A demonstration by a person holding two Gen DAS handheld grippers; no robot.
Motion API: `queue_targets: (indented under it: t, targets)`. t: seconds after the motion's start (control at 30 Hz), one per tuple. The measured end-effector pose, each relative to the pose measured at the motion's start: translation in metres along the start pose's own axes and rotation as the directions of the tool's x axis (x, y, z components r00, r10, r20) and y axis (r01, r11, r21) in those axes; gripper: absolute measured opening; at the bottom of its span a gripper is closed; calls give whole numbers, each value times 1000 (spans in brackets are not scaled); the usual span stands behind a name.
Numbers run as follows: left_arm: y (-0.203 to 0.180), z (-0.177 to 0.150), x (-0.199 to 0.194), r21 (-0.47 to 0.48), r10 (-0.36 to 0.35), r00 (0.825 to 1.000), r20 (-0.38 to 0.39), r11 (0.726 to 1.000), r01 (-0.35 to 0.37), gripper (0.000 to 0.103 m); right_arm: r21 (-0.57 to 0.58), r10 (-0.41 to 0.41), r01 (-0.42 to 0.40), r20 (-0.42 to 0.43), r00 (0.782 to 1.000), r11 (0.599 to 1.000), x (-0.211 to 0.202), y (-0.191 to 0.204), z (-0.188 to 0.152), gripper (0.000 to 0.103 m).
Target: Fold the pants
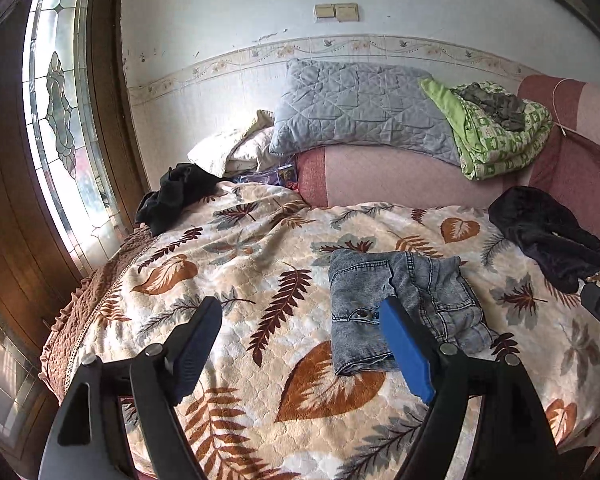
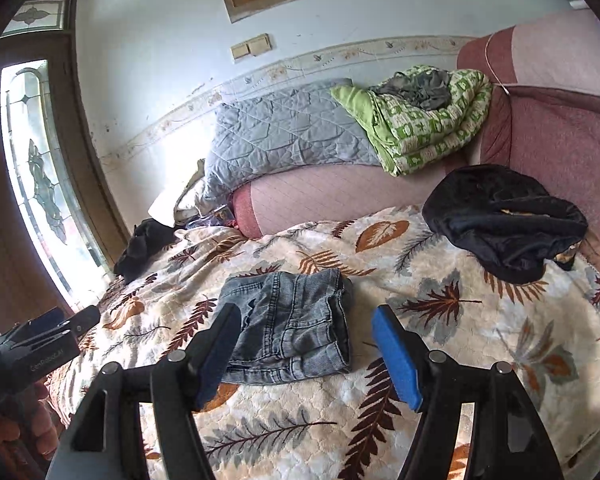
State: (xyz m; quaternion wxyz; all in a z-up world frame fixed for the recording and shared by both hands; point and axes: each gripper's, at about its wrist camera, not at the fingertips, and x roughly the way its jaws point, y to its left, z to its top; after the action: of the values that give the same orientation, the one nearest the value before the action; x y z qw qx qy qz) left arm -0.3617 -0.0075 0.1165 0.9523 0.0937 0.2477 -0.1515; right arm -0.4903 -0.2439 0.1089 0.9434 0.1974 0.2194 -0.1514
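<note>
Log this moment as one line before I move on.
stage: fold done | jeans: folded bundle on leaf blanket | left gripper: open, empty | right gripper: open, empty

Faded denim pants (image 2: 292, 324); plush fleece blanket (image 2: 440, 344); matt plastic gripper (image 2: 306, 354).

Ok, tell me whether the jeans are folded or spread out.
Folded: the jeans lie as a compact layered bundle on the leaf-print blanket, no legs stretched out.

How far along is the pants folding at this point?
Done: the grey jeans lie in a compact folded bundle on the leaf-print blanket. In hand: nothing; the left claw and right claw are both open and empty above the bed. Left: possibly the two dark garments, still crumpled.
</note>
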Motion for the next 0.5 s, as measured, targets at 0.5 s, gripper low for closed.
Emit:
queue_targets:
  t: [0.5]
  targets:
    - [16, 22, -84, -29, 21, 992, 128, 999, -18, 94, -194, 48, -14, 176, 983, 981, -83, 71, 8, 78]
